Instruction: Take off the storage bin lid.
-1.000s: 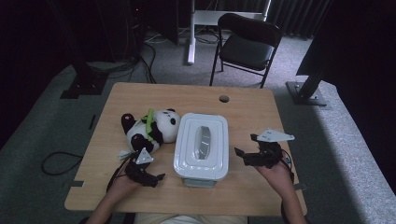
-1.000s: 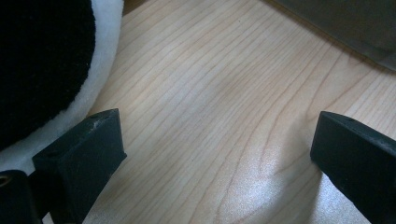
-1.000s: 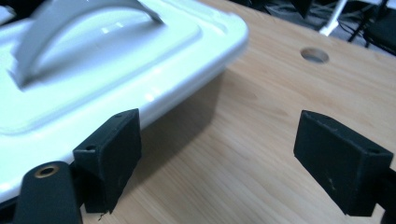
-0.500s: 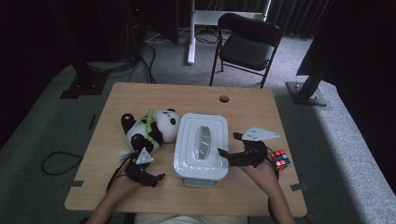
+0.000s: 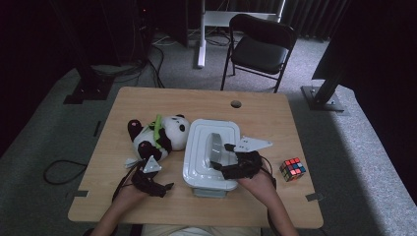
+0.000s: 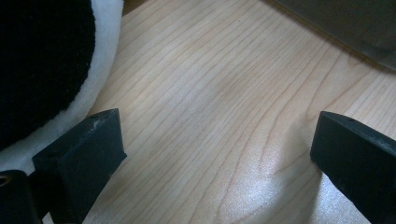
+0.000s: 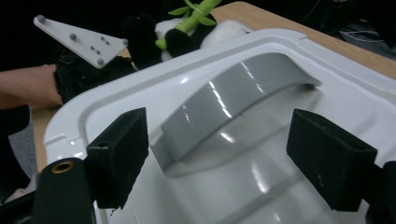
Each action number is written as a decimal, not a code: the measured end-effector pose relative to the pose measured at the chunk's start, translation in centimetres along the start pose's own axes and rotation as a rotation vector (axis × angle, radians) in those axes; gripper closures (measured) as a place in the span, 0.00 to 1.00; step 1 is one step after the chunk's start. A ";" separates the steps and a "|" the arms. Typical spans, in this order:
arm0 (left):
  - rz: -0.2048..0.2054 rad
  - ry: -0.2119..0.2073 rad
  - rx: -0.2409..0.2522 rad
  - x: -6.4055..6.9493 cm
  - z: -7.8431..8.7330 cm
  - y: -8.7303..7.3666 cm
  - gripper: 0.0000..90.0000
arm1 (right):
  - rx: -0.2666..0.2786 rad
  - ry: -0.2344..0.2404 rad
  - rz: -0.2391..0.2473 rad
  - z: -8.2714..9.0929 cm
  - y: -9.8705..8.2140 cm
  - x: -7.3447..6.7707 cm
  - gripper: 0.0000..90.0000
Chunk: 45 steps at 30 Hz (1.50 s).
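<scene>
Right gripper [image 5: 222, 157] hovers over the white box [image 5: 211, 152] in the middle of the table [image 5: 275, 113], jaws spread wide on either side of the grey handle [image 7: 233, 95] and just now narrowing, nothing pinched yet. To lift well, it should likely settle lower, centre the handle between both pads, then squeeze squarely. Left gripper [image 5: 164, 189] rests spread beside the toy panda [image 5: 157, 135], holding nothing.

Dim lab or studio recording space.
Wooden table [image 5: 147, 216] stood on grey carpet [image 5: 59, 142], ringed by black curtains [image 5: 378, 44], metal stand bases [image 5: 324, 101], loose floor cables [image 5: 147, 69] and a black folding chair [image 5: 258, 49].
</scene>
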<state>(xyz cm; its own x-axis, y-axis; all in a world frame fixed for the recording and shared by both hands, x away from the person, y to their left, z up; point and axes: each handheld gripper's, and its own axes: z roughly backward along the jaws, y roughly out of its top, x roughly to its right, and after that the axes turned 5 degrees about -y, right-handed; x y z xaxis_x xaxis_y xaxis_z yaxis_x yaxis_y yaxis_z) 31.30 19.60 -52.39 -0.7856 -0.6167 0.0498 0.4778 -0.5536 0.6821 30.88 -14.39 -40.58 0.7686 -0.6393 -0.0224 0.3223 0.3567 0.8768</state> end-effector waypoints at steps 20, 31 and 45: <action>-0.001 -0.001 -0.001 0.0 0.0 0.0 0.04 | -0.019 0.014 0.046 -1.4 -0.4 -1.0 0.48; -0.001 -0.001 -0.002 0.0 0.0 0.0 0.04 | -0.017 0.018 0.064 -1.5 -0.3 -1.2 0.52; -0.001 -0.003 0.000 0.0 0.0 0.0 0.04 | -0.043 0.065 0.016 -1.4 0.3 -0.6 0.60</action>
<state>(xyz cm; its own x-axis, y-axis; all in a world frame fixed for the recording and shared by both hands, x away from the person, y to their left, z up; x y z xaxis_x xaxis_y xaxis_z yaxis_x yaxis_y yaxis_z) 31.32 19.62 -52.38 -0.7873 -0.6144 0.0513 0.4772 -0.5544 0.6818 31.27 -12.91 -40.92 0.8078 -0.5881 -0.0408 0.3320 0.3966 0.8559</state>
